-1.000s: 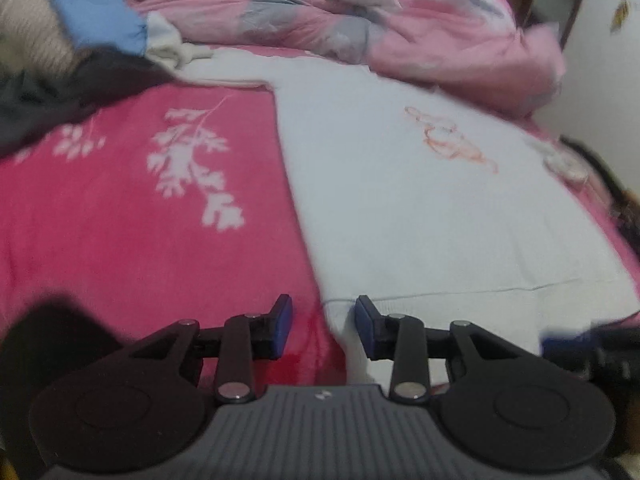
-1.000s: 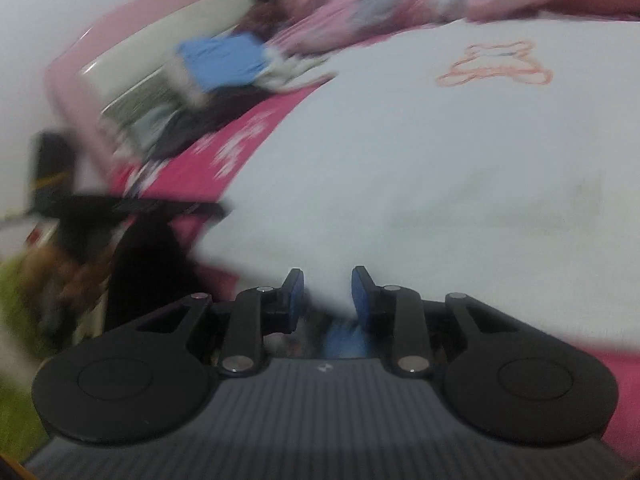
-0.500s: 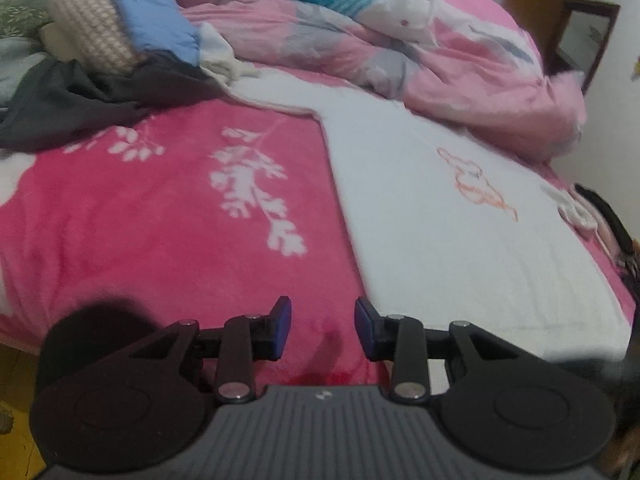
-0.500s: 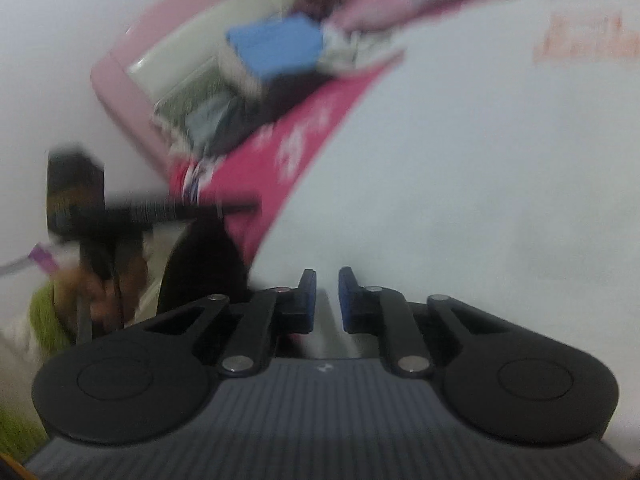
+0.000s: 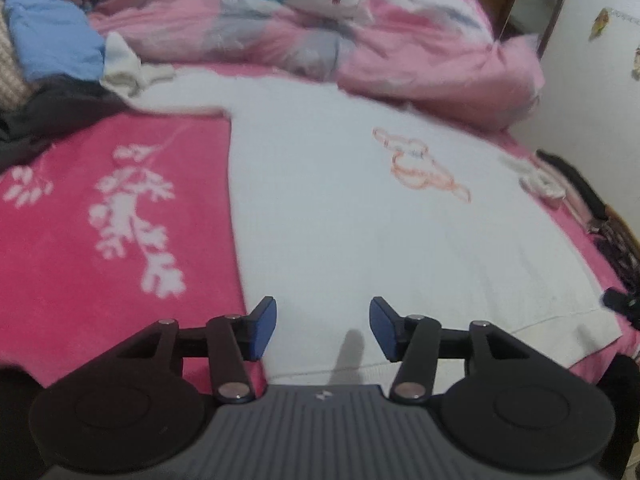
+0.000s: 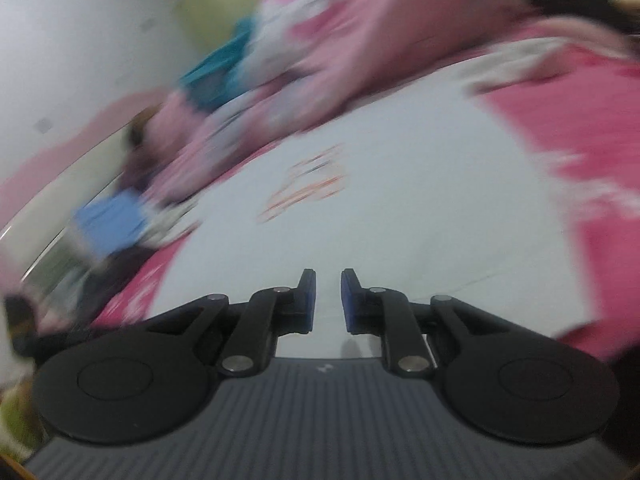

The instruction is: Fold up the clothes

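Observation:
A white long-sleeved top (image 5: 360,208) with an orange outline drawing (image 5: 416,168) lies spread flat on the pink bed. My left gripper (image 5: 322,314) hovers over its near hem, close to the left edge. Its jaws are opening, and nothing sits between the blue pads (image 5: 264,320). In the blurred, tilted right wrist view the same top (image 6: 400,232) fills the middle. My right gripper (image 6: 328,286) hangs above it with a narrow gap that is opening, and nothing is caught in it.
A pink blanket with white leaf prints (image 5: 100,220) covers the bed left of the top. Blue and dark clothes (image 5: 52,44) are piled at the back left. A bunched pink quilt (image 5: 400,48) lies along the back. Dark items (image 5: 580,184) sit at the right edge.
The left gripper has shifted right, from the blanket onto the top's hem, and its jaws have widened. The right gripper has swung and rolled, so its view now tilts and blurs.

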`<action>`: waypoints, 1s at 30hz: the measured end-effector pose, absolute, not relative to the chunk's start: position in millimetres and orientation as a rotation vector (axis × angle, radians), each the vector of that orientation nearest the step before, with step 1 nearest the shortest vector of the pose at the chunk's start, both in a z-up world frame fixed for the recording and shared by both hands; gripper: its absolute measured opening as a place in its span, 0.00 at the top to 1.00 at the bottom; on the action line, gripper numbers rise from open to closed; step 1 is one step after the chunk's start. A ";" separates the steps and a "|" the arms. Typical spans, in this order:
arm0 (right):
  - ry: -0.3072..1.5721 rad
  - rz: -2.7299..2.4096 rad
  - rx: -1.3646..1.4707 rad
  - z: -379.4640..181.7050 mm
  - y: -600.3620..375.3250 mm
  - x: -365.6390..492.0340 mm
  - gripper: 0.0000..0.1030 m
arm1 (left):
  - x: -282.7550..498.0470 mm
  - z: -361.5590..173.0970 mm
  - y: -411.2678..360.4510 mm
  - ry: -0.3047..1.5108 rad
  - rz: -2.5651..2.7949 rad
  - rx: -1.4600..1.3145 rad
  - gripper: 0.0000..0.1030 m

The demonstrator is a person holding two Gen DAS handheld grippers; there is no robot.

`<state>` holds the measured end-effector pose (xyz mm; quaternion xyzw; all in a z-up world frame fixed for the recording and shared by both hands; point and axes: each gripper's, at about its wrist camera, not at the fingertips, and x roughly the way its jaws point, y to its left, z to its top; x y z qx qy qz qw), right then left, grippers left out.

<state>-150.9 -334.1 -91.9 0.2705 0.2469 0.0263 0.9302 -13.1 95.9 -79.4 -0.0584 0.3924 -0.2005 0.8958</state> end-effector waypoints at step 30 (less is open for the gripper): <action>0.592 -0.259 0.547 -97.4 -371.6 -154.7 0.76 | -7.3 -78.8 79.9 0.849 -0.275 -0.084 0.42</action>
